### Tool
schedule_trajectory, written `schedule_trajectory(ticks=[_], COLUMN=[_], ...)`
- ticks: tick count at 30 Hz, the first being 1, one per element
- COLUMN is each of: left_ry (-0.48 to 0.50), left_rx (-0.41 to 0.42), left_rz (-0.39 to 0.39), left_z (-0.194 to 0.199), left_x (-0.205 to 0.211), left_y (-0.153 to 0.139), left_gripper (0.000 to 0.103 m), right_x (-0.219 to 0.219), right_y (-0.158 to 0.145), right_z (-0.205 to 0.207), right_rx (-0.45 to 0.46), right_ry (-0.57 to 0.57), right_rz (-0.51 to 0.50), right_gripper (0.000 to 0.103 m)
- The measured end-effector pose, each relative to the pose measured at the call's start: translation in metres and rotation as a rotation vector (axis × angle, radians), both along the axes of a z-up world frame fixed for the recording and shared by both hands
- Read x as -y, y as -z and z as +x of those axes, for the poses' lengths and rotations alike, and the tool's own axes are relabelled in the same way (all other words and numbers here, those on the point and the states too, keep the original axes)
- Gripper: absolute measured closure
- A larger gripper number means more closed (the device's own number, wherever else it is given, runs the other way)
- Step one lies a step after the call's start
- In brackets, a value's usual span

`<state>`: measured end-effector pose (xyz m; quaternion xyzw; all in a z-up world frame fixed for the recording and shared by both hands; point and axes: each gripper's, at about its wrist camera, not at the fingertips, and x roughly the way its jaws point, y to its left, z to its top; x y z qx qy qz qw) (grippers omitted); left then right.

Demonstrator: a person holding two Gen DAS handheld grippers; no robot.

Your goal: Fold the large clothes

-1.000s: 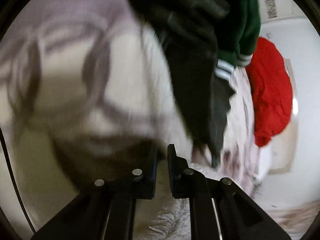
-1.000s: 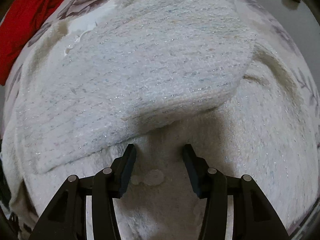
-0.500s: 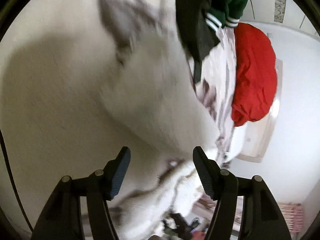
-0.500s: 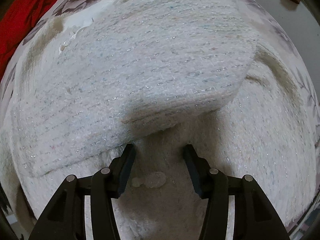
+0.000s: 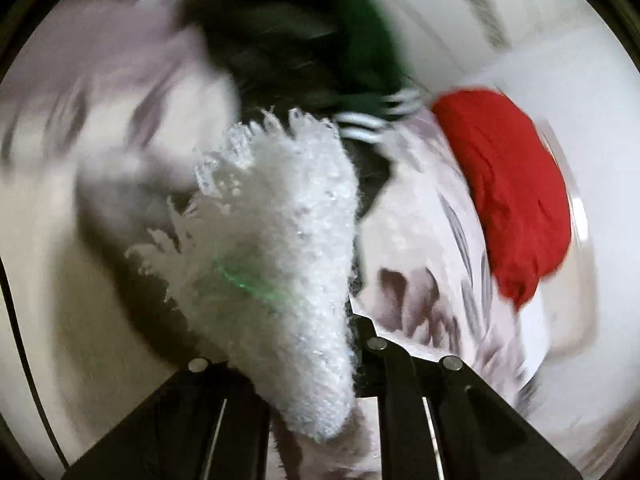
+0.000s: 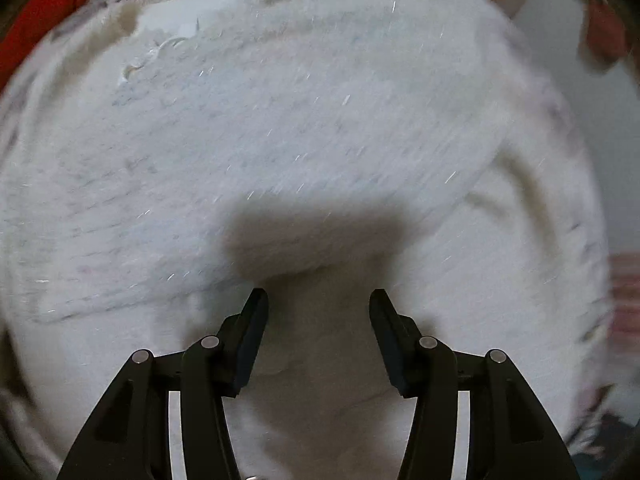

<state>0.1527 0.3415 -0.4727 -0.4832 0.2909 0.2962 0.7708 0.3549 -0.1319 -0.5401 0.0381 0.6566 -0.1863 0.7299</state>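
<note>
A white fuzzy knit garment (image 6: 280, 140) lies spread over the bed and fills the right wrist view, with a folded layer on top. My right gripper (image 6: 318, 304) is open just above it, its jaws at the edge of the folded layer, holding nothing. In the left wrist view my left gripper (image 5: 316, 340) is shut on a bunched fold of the white garment (image 5: 272, 240), which rises between the fingers and hides the left one. The view is motion-blurred.
A floral bedsheet (image 5: 432, 288) covers the bed. A red garment (image 5: 516, 196) lies at the right, and it also shows at the top left of the right wrist view (image 6: 44, 12). A dark and green striped garment (image 5: 328, 52) lies at the top. A white wall (image 5: 580, 80) stands behind.
My left gripper was open half a second ago and has closed on a fold of the white garment and lifted it. My right gripper stayed open and crept forward over the garment.
</note>
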Motion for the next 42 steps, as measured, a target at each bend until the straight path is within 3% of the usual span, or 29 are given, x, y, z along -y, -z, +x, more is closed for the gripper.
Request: schedule_trajectory(ticks=[3, 5, 8, 11, 16, 21, 24, 26, 29, 31, 34, 36, 41, 42], left_ry=[0.112, 0.186, 0.346, 0.513, 0.849, 1.068, 1.146, 1.189, 1.219, 1.246, 1.246, 1.215, 1.003, 0.945], left_rx=[-0.061, -0.081, -0.066, -0.05, -0.015, -0.032, -0.099, -0.198, -0.238, -0.227, -0.17, -0.176, -0.303, -0.363], left_rz=[0.175, 0.28, 0.397, 0.439, 0.423, 0.384, 0.356, 0.327, 0.334, 0.344, 0.382, 0.418, 0.544, 0.566], left_z=[0.02, 0.039, 0.076, 0.118, 0.169, 0.195, 0.201, 0.208, 0.206, 0.2, 0.184, 0.176, 0.155, 0.147], left_x=[0.015, 0.032, 0.083, 0.144, 0.311, 0.45, 0.506, 0.534, 0.541, 0.547, 0.538, 0.52, 0.425, 0.398], left_y=[-0.038, -0.065, -0.1, -0.115, -0.114, -0.087, -0.063, -0.043, -0.034, -0.036, -0.052, -0.055, -0.057, -0.051], left_gripper=[0.095, 0.095, 0.095, 0.096, 0.096, 0.096, 0.095, 0.092, 0.07, 0.033, 0.029, 0.029, 0.029, 0.029], right_x=[-0.001, 0.004, 0.025, 0.052, 0.11, 0.187, 0.23, 0.255, 0.291, 0.301, 0.314, 0.311, 0.282, 0.266], right_y=[-0.004, -0.003, 0.0, 0.005, -0.006, -0.021, -0.028, -0.03, -0.03, -0.028, -0.031, -0.039, -0.051, -0.049], right_z=[0.012, 0.017, 0.017, 0.009, -0.009, -0.03, -0.042, -0.05, -0.06, -0.068, -0.072, -0.065, -0.038, -0.032], right_rx=[-0.004, 0.0, 0.001, 0.0, 0.013, 0.044, 0.049, 0.06, 0.096, 0.125, 0.188, 0.235, 0.291, 0.284], right_ry=[-0.06, -0.079, -0.051, -0.006, 0.1, 0.194, 0.238, 0.25, 0.288, 0.326, 0.371, 0.375, 0.301, 0.278], right_rz=[-0.068, -0.06, 0.034, 0.134, 0.238, 0.305, 0.333, 0.362, 0.454, 0.531, 0.636, 0.698, 0.884, 0.895], right_gripper=[0.032, 0.032, 0.032, 0.031, 0.031, 0.031, 0.031, 0.031, 0.031, 0.031, 0.031, 0.031, 0.031, 0.031])
